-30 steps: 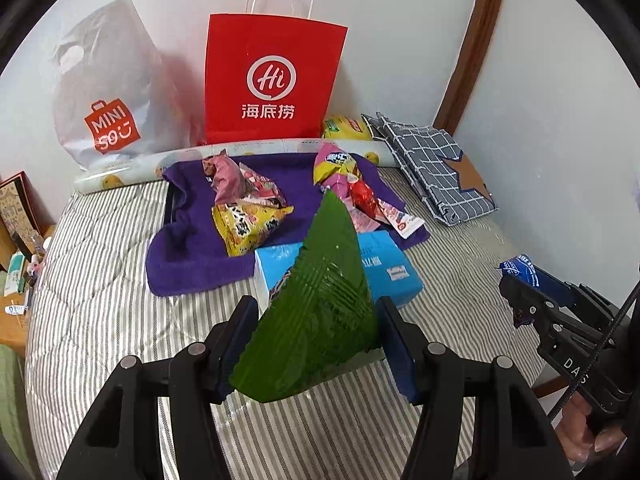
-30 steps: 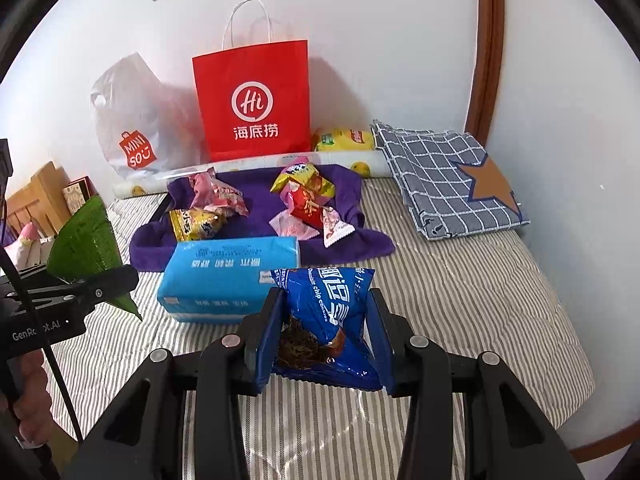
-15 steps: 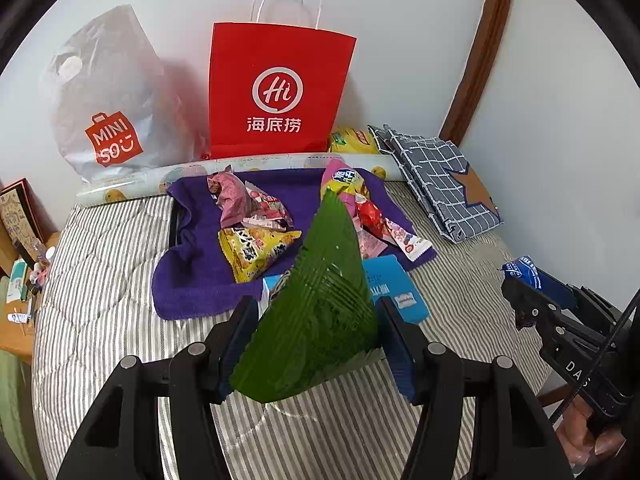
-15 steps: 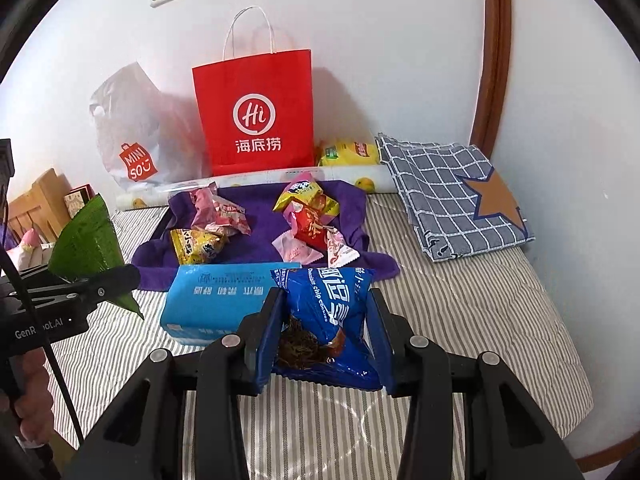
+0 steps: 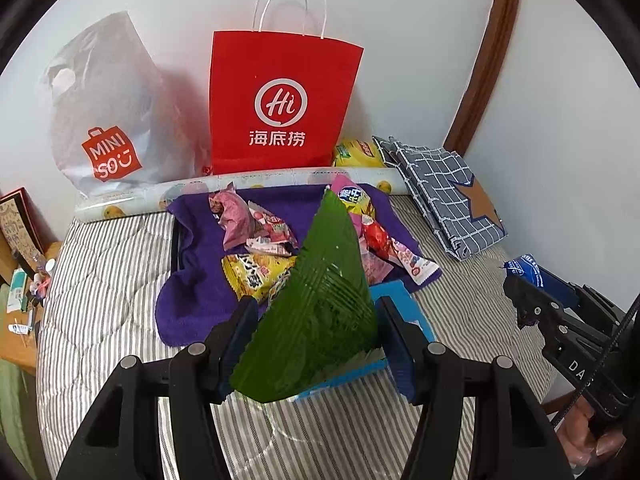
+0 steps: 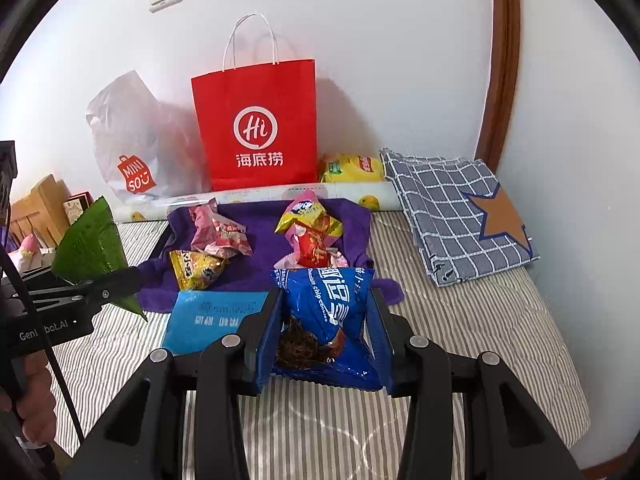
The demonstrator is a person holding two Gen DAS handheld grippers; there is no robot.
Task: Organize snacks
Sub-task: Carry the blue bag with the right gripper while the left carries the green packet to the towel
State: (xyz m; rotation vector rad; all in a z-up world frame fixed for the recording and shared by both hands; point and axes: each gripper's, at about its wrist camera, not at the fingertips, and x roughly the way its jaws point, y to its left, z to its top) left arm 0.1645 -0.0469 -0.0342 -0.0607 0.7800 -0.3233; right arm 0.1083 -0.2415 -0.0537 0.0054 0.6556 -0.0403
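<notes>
My left gripper [image 5: 316, 334] is shut on a green triangular snack packet [image 5: 320, 312], held up above the striped bed; the same green packet [image 6: 90, 244] shows at the left of the right wrist view. My right gripper [image 6: 325, 322] is shut on a blue chocolate-chip cookie bag [image 6: 326, 312], also lifted off the bed. Beyond both lies a purple towel [image 5: 192, 276] with several loose snack packets [image 5: 256, 228] on it. A light blue pack [image 6: 208, 316] lies on the bed just in front of the towel. A red paper bag [image 5: 280, 108] stands upright against the wall.
A white plastic shopping bag [image 5: 104, 112] leans beside the red one. A yellow packet [image 6: 352, 168] sits behind a rolled printed sheet [image 5: 248, 188]. A folded checked cloth [image 6: 460, 208] lies at the right. A wooden side table [image 5: 20, 300] with small items stands left of the bed [image 5: 100, 280].
Both grippers have drifted toward the wall and slightly up, keeping their packets. The towel and bags sit lower and closer in both views; the blue pack is now mostly hidden behind the green packet.
</notes>
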